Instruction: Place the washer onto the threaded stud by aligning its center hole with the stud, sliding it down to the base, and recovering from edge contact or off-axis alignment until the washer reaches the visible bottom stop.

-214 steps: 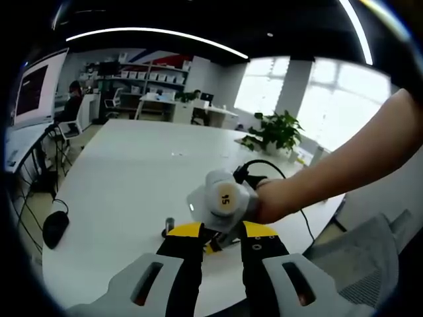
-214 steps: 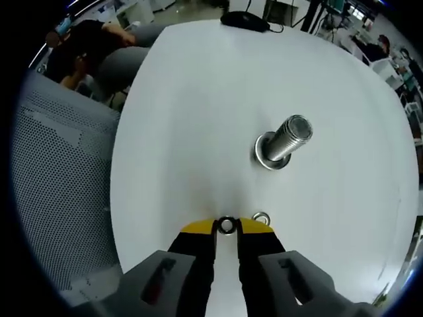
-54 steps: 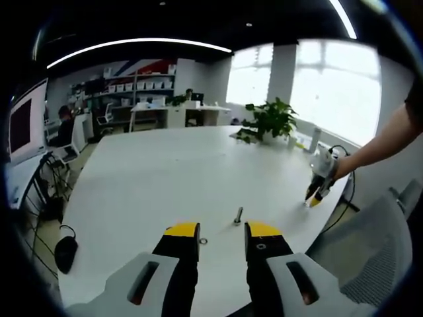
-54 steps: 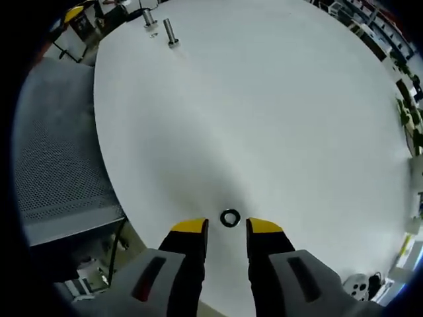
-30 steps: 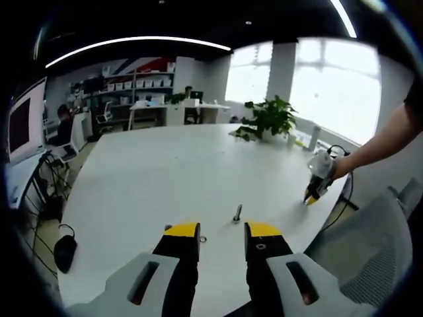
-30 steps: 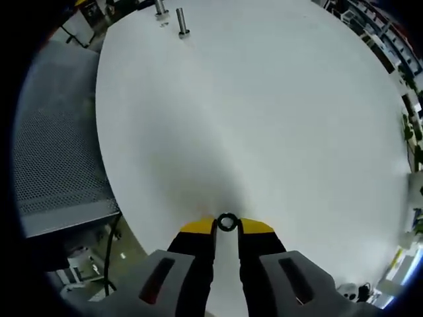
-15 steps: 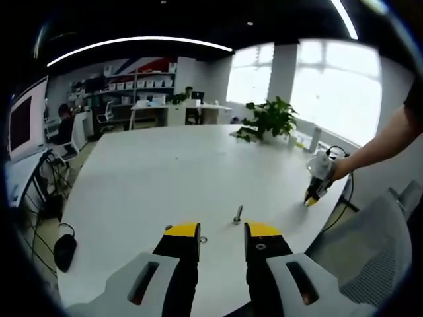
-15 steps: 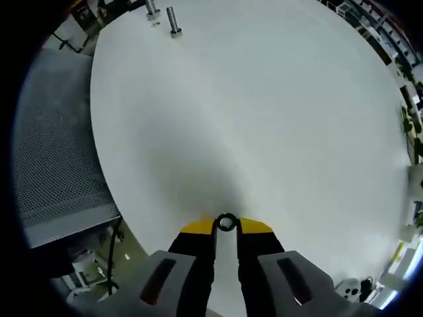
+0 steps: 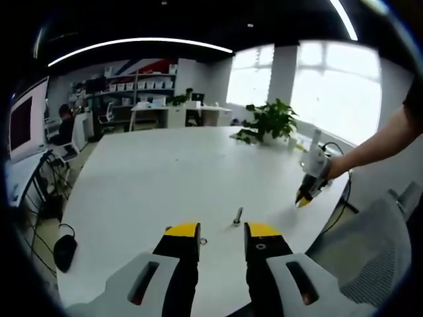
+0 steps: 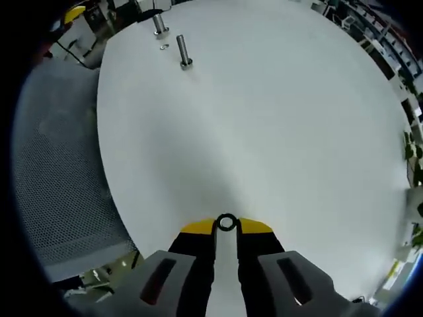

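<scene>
R gripper (image 10: 227, 226) clenched on washer (image 10: 227, 222); L gripper (image 9: 221, 230) released, near stud (image 9: 237, 216).

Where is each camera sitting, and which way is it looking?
Left gripper view: rides on the left gripper, looking across the round white table toward the windows; its yellow-tipped jaws stand apart; a person's forearm holds the right gripper.
Right gripper view: rides on the right gripper, looking down over the table; its jaws pinch a small dark metal washer.
Shared: the table and the upright silver threaded stud.
</scene>
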`<state>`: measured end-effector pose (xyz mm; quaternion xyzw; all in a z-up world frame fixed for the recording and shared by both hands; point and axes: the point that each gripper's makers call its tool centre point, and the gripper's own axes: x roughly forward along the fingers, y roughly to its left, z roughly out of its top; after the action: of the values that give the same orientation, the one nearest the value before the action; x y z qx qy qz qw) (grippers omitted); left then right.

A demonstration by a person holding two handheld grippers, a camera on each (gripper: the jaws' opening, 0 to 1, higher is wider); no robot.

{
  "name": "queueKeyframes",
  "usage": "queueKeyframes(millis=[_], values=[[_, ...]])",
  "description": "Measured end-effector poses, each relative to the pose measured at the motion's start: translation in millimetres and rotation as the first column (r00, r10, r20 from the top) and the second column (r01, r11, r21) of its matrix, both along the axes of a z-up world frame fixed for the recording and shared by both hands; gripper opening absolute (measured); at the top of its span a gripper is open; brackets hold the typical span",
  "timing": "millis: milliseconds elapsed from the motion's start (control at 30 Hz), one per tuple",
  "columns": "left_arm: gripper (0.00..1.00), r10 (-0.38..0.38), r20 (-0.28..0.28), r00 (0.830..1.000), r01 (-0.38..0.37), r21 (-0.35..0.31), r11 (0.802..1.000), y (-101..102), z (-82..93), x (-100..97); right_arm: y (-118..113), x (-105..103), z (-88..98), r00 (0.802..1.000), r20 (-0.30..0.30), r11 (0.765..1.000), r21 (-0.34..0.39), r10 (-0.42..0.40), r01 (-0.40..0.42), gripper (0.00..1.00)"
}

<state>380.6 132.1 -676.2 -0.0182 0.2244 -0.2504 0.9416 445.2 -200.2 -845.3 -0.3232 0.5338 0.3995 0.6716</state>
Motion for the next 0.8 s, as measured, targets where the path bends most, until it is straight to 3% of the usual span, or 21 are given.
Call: queueKeyframes(millis=[233, 800], values=[[0.25, 0.013, 0.007, 1.000, -0.013, -0.007, 1.000, 3, 2.0, 0.7, 39, 15, 20.0, 0.999, 0.033, 0.997, 0.071, 0.014, -0.016, 0.13], [0.25, 0.029, 0.014, 0.999, -0.029, -0.011, 1.000, 6, 3.6, 1.7, 118, 42, 60.2, 0.984, 0.096, 0.980, 0.113, 0.150, -0.161, 0.13]])
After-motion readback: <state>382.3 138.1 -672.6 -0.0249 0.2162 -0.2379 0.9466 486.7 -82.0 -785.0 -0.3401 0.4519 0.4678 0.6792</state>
